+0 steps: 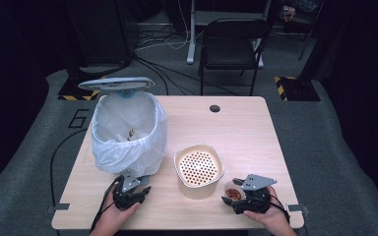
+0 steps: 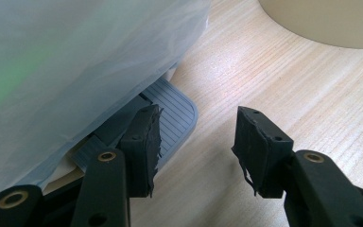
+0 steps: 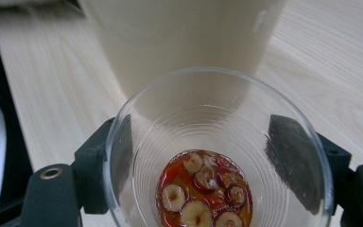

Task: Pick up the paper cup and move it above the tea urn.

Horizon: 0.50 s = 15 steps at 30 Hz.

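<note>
Left tool (image 1: 130, 192) sits empty, jaws apart, by the bin's pedal (image 2: 170, 120). Strainer pot (image 1: 199, 169) is mid-worktop, and just right of it the right tool (image 1: 236, 199) is clamped round the clear cup (image 3: 217, 156) of red slop, so it's the nearer hand.

**Camera setup, quick rundown**

High cam sits above the near edge, looking forward and down over the whole worktop (image 1: 246, 123). The left tongs (image 2: 196, 151) cam hugs the wood, right up against the bagged bin (image 2: 75, 61). The right tongs (image 3: 212, 156) cam stares down into a clear cup (image 3: 217, 156). Both close cams catch the beige tub (image 3: 184, 38), as does the high one.
</note>
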Tool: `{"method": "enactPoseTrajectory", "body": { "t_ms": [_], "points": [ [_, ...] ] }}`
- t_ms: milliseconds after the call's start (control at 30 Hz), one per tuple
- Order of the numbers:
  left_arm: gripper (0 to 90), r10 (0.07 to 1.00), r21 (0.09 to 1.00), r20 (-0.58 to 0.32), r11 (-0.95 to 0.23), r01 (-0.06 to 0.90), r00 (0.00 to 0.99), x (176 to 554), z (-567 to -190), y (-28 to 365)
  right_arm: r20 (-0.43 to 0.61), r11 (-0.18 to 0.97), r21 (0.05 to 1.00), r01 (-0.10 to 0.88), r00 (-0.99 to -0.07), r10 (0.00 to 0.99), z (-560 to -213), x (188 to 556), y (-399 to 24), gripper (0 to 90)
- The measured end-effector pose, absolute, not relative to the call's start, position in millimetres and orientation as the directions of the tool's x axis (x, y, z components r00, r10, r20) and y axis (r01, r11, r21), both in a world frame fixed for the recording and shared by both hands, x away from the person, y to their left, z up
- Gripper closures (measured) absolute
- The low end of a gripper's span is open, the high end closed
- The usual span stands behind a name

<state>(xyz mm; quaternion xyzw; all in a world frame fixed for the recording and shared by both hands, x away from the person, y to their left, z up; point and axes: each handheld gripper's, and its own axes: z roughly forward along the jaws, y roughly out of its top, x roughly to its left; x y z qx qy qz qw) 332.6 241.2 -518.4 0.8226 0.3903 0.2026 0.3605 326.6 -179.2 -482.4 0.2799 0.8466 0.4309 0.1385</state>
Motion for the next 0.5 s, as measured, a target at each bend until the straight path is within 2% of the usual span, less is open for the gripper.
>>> {"method": "enactPoseTrajectory", "body": {
  "t_ms": [233, 500],
  "points": [
    [51.0, 0.792, 0.761, 0.055, -0.427, 0.488, 0.608, 332.6, -519.6, 240.3, -0.011, 0.45, 0.806, 0.385, -0.75, 0.661, -481.7, 341.2, -191.2, 23.5],
    [50.9, 0.788, 0.752, 0.05, -0.434, 0.496, 0.614, 332.6, -518.5, 241.2, 0.014, 0.384, 0.812, 0.439, -0.674, 0.739, -482.9, 359.0, -203.8, 22.9]
  ]
}}
